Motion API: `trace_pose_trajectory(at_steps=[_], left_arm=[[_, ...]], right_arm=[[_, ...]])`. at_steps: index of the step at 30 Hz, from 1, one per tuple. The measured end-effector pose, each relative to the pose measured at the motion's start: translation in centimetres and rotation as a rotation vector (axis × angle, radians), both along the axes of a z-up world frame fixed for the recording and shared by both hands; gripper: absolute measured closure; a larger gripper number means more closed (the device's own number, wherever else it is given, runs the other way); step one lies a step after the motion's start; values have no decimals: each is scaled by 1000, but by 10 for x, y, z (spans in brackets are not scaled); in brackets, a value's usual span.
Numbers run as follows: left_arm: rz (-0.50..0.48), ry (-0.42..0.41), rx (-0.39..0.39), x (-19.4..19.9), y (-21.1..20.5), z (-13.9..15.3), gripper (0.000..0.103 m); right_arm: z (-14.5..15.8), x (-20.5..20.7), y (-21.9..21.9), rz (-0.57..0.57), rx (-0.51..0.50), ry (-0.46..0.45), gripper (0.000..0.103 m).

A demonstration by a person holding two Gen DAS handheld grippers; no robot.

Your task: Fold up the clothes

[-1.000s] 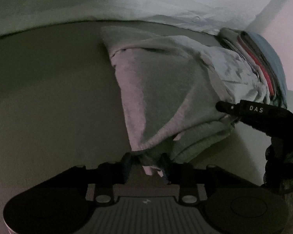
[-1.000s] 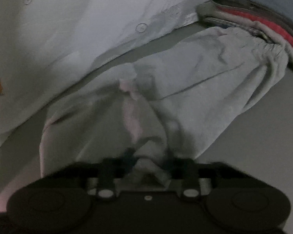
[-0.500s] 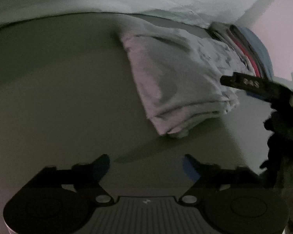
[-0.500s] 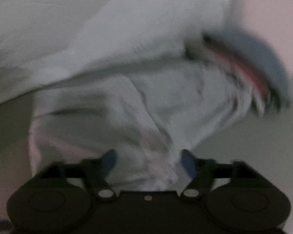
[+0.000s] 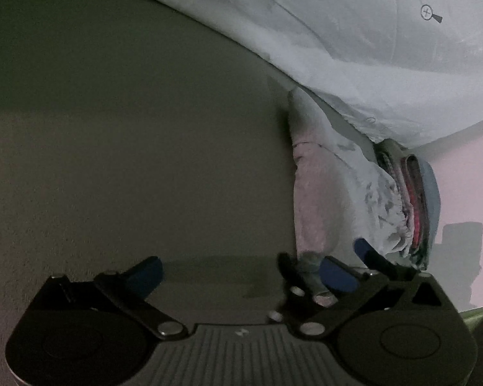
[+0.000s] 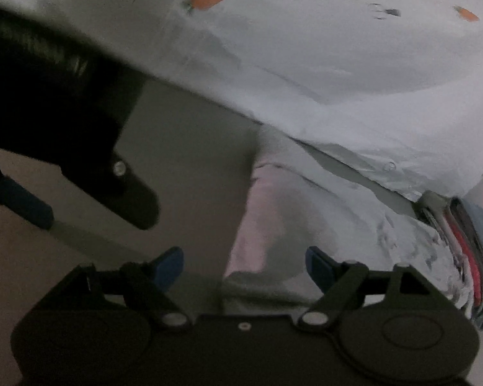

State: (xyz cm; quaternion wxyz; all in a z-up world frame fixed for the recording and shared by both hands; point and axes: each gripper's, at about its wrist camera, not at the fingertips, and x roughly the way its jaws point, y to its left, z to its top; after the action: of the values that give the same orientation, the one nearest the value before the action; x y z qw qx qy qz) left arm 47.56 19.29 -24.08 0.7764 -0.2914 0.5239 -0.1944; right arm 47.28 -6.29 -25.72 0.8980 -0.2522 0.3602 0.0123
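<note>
The folded light grey garment [image 5: 331,193] lies on the bed surface, its waistband end against a stack of folded clothes [image 5: 415,199]. It also shows in the right wrist view [image 6: 306,218], with the stack [image 6: 467,247] at the right. My left gripper [image 5: 241,273] is open and empty over bare surface, left of the garment. My right gripper [image 6: 244,267] is open, its fingers astride the garment's near edge, gripping nothing. The right gripper's blue fingertips [image 5: 364,247] show in the left wrist view. The left gripper body [image 6: 80,148] shows at the left of the right wrist view.
A white sheet with small carrot prints [image 6: 306,48] is bunched along the far side, behind the garment; it also shows in the left wrist view [image 5: 370,32]. The grey bed surface [image 5: 128,128] extends to the left. A pinkish wall [image 5: 467,193] is at the right.
Both grippers let go of the garment and opened. The garment now lies folded beside the stack. Both grippers have pulled back and swung left.
</note>
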Motion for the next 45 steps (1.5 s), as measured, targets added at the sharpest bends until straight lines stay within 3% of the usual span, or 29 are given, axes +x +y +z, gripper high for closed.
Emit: trace_pose_trajectory(at_steps=[3,11,14,16,18,20,22,28,35,37,39,41,45], left_arm=[[11,9,-40,1,6,-3,0],[116,79,-257,0,39,-21,0],[121,110,-289,4,44,-24,0],[138,126,-291,6,45,-23,0],[184,139,-274,5,42,-20,0],[242,154,-238,2,35,-15,0],[270,140,-188,1,22,-7,0],[302,138,-297,30,-45,3,0],[322,169,-169,103,-121,12,0],[337,171,-128,112,-136,11,8],[375,182,-104,114,-146,13,54],[412,177,-90,115,-157,20,71],[430,62,-83,118,-191,63,80]], right_arm=[[-12,10,4,-26,-29,-3,19],[-14,10,-38,-164,111,6,19],[-18,3,-61,-164,191,-10,19],[-22,1,-75,-114,243,-21,20],[-21,7,-86,-59,304,23,27],[-16,12,-92,6,309,60,60],[-9,17,-99,62,313,93,79],[23,29,-162,97,612,179,83],[50,25,-218,191,810,209,83],[52,26,-230,205,858,218,83],[54,28,-240,217,887,221,83],[57,30,-251,222,915,216,83],[72,35,-291,213,998,173,83]])
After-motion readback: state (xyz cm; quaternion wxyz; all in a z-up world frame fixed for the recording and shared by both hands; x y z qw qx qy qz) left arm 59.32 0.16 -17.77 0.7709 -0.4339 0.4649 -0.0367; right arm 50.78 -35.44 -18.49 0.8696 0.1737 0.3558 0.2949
